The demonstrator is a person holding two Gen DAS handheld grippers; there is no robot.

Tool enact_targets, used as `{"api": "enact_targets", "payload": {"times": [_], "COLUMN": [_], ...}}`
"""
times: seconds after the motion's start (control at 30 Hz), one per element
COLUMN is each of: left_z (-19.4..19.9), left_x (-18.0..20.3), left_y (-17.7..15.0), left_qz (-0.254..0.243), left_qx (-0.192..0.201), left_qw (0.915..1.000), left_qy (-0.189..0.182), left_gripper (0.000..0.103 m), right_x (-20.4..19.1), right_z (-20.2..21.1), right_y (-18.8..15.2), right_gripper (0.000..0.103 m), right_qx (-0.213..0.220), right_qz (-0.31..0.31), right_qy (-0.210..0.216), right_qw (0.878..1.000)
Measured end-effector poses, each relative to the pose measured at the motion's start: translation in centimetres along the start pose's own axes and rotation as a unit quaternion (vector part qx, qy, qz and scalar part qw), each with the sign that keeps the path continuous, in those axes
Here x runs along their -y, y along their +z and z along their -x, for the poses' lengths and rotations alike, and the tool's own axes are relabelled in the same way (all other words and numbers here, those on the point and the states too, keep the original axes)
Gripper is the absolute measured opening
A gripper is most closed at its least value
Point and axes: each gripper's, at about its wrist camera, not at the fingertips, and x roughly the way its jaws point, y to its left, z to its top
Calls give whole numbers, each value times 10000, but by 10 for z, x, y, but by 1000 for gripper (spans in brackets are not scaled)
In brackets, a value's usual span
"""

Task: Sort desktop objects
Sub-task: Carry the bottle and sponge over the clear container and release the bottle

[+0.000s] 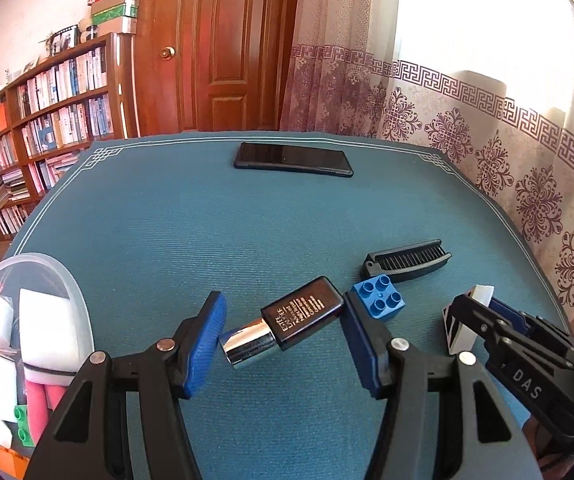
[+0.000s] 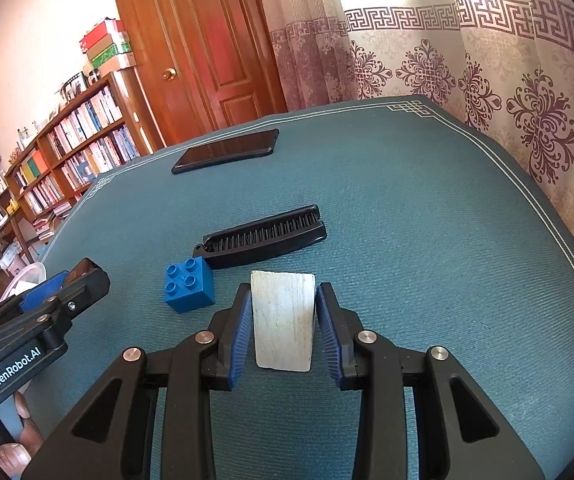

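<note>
Grippers straddling two items, neither pinched yet.
Your left hand-held gripper point(image 1: 283, 340) stands spread around the USB adapter point(image 1: 287, 322); your right hand-held gripper point(image 2: 281, 320) brackets the white block point(image 2: 282, 320), pads just beside it. Blue brick point(image 2: 189, 284) and comb point(image 2: 265, 236) wait on the counter point(image 2: 427, 220); bin point(image 1: 67, 280) sits left, likely the destination.

A wooden door point(image 1: 223, 44), full bookshelves point(image 1: 43, 120) and sunlit patterned curtains point(image 2: 487, 64) behind the table
</note>
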Motion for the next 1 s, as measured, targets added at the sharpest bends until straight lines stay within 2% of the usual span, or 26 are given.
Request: {"api": "enact_targets", "payload": {"times": [0.37,0.7,1.0], "left_z": [32,61,76], "left_x": [-31,-74,-111], "left_y": [-5,-10,-17], "left_qz": [296,543,646], "left_qx": [209,388,396], "left_qw": [9992,9966,9939], "left_qy": [157,492,800], "left_gripper": [63,63,63], "right_x": [-4,-11,-20], "right_z": [4,8,16], "right_y": [-2,-5,-12], "right_gripper": [35,35,35], "right_qx": [117,177,176], "right_qz": [56,127,149], "right_qy": [-75,-179,-145], "right_qw": [9999,9996,9996]}}
